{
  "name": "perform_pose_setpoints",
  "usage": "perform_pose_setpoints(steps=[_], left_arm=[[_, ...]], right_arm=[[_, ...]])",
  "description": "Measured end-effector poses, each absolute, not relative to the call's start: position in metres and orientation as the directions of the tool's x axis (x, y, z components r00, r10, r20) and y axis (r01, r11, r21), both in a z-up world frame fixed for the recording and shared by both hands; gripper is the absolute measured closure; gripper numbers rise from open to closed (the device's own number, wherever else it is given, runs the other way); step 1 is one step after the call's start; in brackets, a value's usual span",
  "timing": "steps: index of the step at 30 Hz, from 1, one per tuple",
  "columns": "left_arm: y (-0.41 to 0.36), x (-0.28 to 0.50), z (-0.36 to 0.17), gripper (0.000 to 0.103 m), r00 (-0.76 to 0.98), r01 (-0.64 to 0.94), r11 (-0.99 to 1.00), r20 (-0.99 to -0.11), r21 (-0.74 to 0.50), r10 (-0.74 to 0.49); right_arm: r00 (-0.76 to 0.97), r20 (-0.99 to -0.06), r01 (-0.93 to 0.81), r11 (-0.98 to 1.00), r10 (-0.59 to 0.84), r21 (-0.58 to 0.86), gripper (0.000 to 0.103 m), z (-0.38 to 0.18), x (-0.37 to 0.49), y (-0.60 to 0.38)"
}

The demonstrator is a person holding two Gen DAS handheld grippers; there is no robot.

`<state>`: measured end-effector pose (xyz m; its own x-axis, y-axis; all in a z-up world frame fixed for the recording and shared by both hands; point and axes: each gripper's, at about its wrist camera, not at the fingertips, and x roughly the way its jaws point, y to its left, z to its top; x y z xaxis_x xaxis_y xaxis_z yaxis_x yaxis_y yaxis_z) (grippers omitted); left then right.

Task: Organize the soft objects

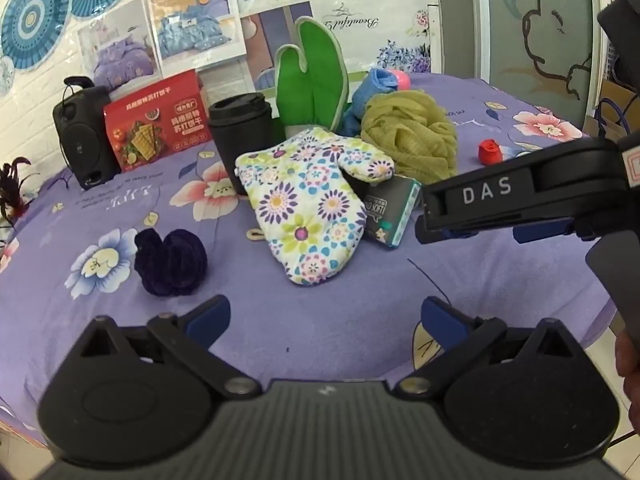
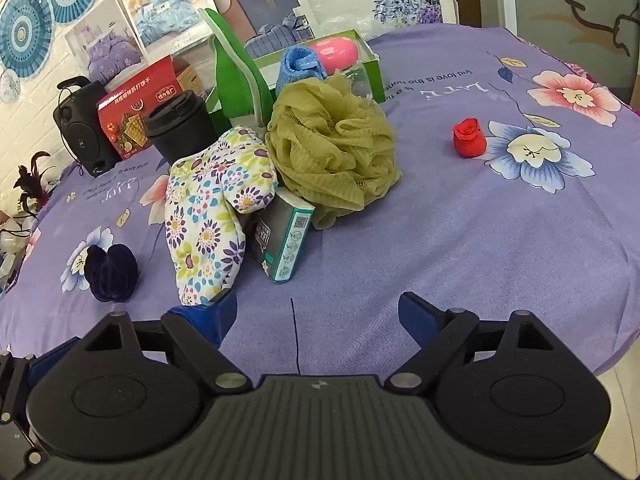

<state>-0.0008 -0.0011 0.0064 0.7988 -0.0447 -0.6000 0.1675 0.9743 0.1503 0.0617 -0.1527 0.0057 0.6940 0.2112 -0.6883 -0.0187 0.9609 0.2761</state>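
A: Left gripper [image 1: 326, 316] sits low centre in its own view, blue pads spread wide, nothing between them, over bare purple sheet [image 1: 280, 320].

B: Same on the right gripper [image 2: 318, 316] — released, fingers apart, gripping nothing. Its left pad [image 2: 218, 314] overlaps the cuff end of the floral mitt [image 2: 208, 216] in the frame; whether it touches, I can't tell.

A: From the left camera the mitt [image 1: 308, 204] lies mid-frame, thumb up toward the right, draped over a small box [image 1: 394, 212].

B: The box [image 2: 286, 240] stands centre-left in my view, green edge toward us, and the olive loofah [image 2: 332, 148] bulges right behind it, touching mitt and box.

A: The loofah [image 1: 408, 136] is upper right of centre here. Behind it, a green glove [image 1: 312, 76] stands upright, blue cloth [image 1: 370, 92] beside it.

B: The blue cloth [image 2: 300, 66] sits in a green tray [image 2: 370, 70] near the top, with something pink [image 2: 336, 54].

A: The dark purple scrunchie [image 1: 170, 262] is alone at lower left, well apart from the pile.

B: Lower left for me too [image 2: 112, 268]. A red rose [image 2: 469, 138] sits by itself at upper right.

A: The black cup [image 1: 240, 136] is just behind the mitt, red carton [image 1: 156, 126] and speaker [image 1: 82, 132] at left. The right gripper's arm [image 1: 520, 200] juts in from the right edge.
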Motion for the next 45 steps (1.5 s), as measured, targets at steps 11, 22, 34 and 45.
perform_pose_setpoints(steps=[11,22,34,45], left_arm=[[0.0088,0.0011,0.0044,0.002,0.787,0.178,0.977,-0.613,0.117,-0.071],[0.0090,0.0026,0.0025,0.002,0.777,0.183,0.977,-0.625,0.108,-0.076],[0.0078,0.0049,0.0025,0.002,0.769,0.191,0.976,-0.634,0.106,-0.081],[0.0079,0.0056,0.0011,0.002,0.763,0.197,0.975,-0.640,0.101,-0.087]], right_arm=[[0.697,-0.689,-0.018,0.965,0.200,0.262,0.028,0.0054,0.0619,-0.1502],[0.695,-0.690,-0.020,0.966,0.199,0.258,0.028,0.0065,0.0625,-0.1503],[0.695,-0.691,-0.027,0.967,0.199,0.252,0.028,0.0072,0.0633,-0.1485],[0.695,-0.691,-0.031,0.967,0.202,0.251,0.028,0.0068,0.0632,-0.1477]])
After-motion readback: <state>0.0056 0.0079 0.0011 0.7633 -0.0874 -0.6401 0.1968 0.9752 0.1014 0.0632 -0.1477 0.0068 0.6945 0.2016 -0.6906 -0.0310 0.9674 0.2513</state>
